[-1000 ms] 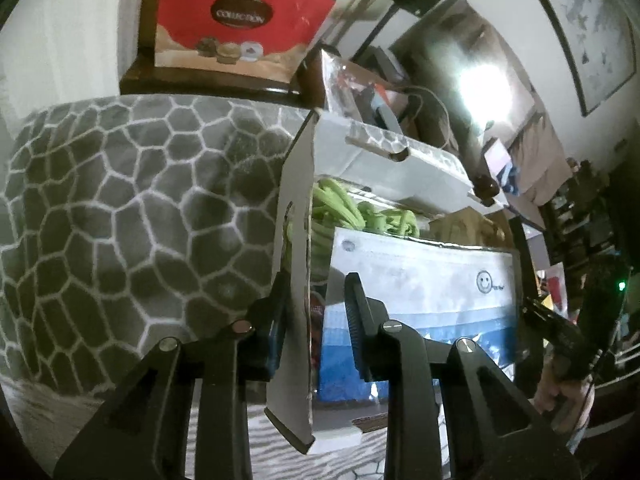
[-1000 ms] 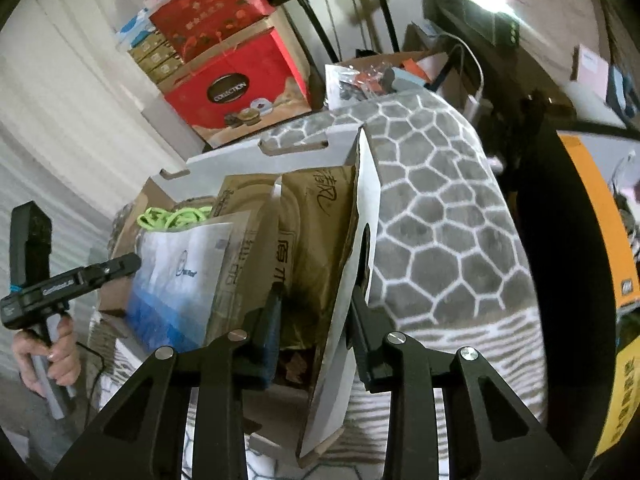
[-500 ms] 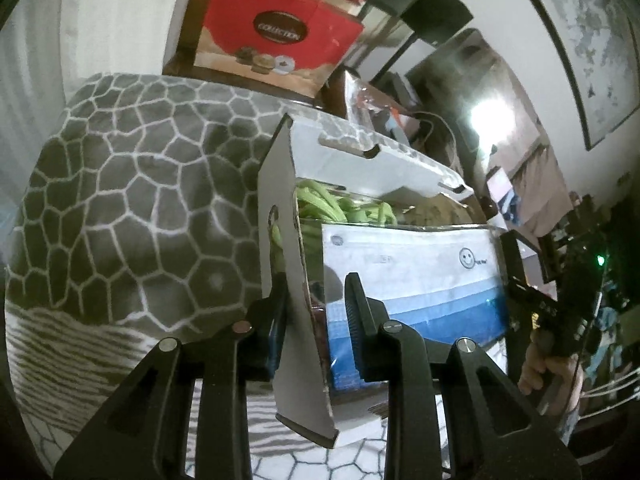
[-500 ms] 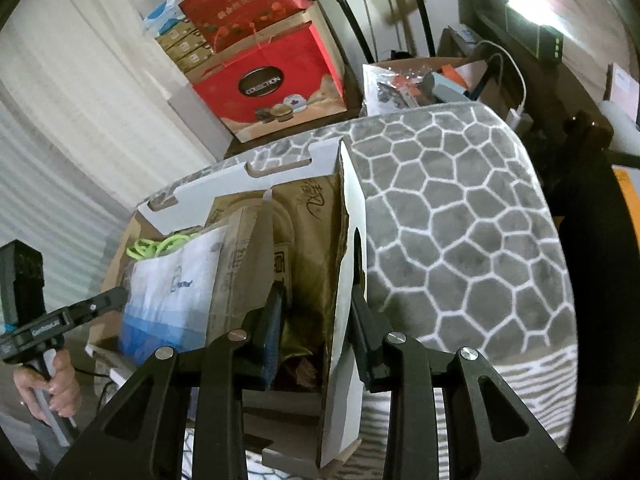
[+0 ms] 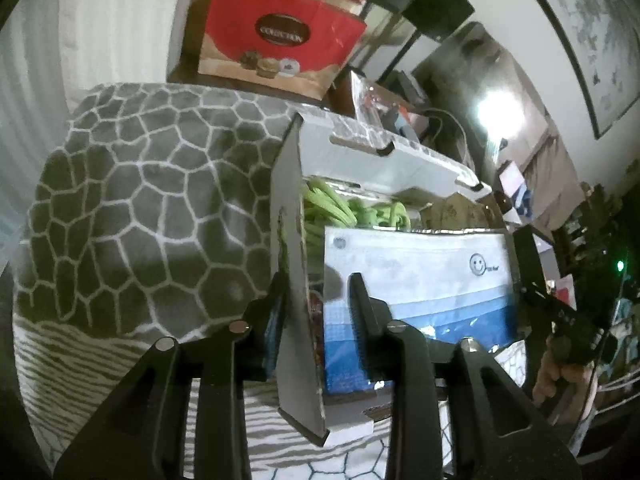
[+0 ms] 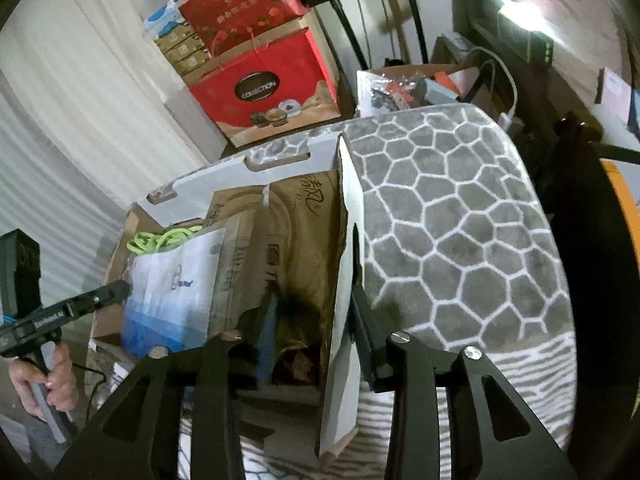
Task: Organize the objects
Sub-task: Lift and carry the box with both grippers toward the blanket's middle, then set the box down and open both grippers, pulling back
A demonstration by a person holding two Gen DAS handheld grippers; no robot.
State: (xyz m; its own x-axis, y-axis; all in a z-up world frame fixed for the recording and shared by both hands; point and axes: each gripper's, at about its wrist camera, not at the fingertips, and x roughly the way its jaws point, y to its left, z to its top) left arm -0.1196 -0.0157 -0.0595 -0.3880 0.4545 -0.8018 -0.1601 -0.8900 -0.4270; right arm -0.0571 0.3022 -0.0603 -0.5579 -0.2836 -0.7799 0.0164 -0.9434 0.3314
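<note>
Two hand-held grippers, left and right, jaws opening astride cardboard box flaps; brown bags clear only in right view.

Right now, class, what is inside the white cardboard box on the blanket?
Standing in the box: a white-and-blue bag, green cords behind it, and brown paper bags. The bags hide the box's bottom and whatever lies below.

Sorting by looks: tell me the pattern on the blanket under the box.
The blanket is grey with white honeycomb-like outlines, turning to stripes near its edge; the right wrist view shows it best.
</note>
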